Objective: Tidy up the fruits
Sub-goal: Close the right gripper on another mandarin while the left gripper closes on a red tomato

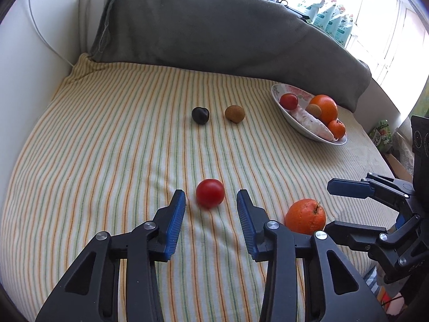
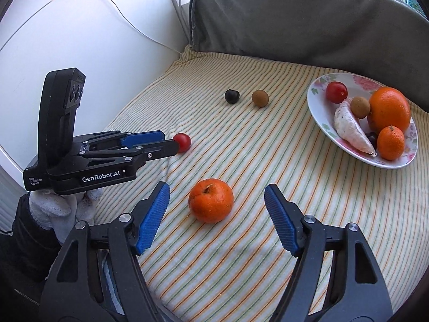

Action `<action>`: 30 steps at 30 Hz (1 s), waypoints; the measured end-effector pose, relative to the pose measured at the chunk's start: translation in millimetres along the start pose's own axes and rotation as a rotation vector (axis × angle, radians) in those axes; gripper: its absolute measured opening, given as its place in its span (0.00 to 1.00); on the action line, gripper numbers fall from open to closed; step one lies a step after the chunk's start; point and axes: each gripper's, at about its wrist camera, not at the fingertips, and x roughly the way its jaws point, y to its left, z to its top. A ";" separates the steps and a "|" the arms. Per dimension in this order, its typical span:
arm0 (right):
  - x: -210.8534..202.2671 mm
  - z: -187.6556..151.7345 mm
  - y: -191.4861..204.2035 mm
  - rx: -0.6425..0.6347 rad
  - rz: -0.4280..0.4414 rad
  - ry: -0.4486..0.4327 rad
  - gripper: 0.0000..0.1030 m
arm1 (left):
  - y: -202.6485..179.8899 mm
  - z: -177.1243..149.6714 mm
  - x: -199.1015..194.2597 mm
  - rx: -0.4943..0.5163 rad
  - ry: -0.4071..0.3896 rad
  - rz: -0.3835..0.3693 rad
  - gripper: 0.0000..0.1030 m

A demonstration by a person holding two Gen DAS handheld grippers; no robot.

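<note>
A red tomato [image 1: 210,193] lies on the striped cloth [image 1: 107,147] between the blue pads of my left gripper [image 1: 211,199]; the pads stand apart from it on both sides, so the gripper is open. From the right wrist view the left gripper [image 2: 168,141] reaches to the tomato [image 2: 183,141]. An orange [image 2: 211,200] sits between the wide-open fingers of my right gripper [image 2: 217,191], untouched. In the left wrist view the right gripper [image 1: 331,206] flanks that orange [image 1: 305,216]. A dark plum [image 1: 200,115] and a brown round fruit [image 1: 234,113] lie farther back.
A flowered plate [image 2: 316,94] at the right holds a tomato, a large orange [image 2: 390,110], a small mandarin, a brown fruit and a pale root. A grey cushion [image 1: 214,26] borders the back, a white wall [image 2: 93,40] the left. A white-gloved hand [image 2: 53,209] holds the left gripper.
</note>
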 end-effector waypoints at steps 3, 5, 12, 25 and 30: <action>7.0 -0.7 2.5 -0.005 0.004 0.022 0.67 | -0.1 1.6 5.0 0.003 0.007 0.004 0.34; 11.7 0.3 4.4 -0.009 0.007 0.035 0.64 | 0.2 2.2 7.8 0.005 0.012 0.007 0.34; 18.2 0.9 9.0 -0.024 0.007 0.066 0.55 | 1.8 3.3 15.7 0.001 0.025 0.014 0.29; 25.0 0.6 10.3 -0.018 0.006 0.081 0.42 | 4.7 4.6 15.5 -0.013 0.021 0.010 0.22; 16.2 -2.0 8.9 -0.013 -0.004 0.063 0.41 | 3.6 5.7 10.8 -0.018 0.012 0.002 0.22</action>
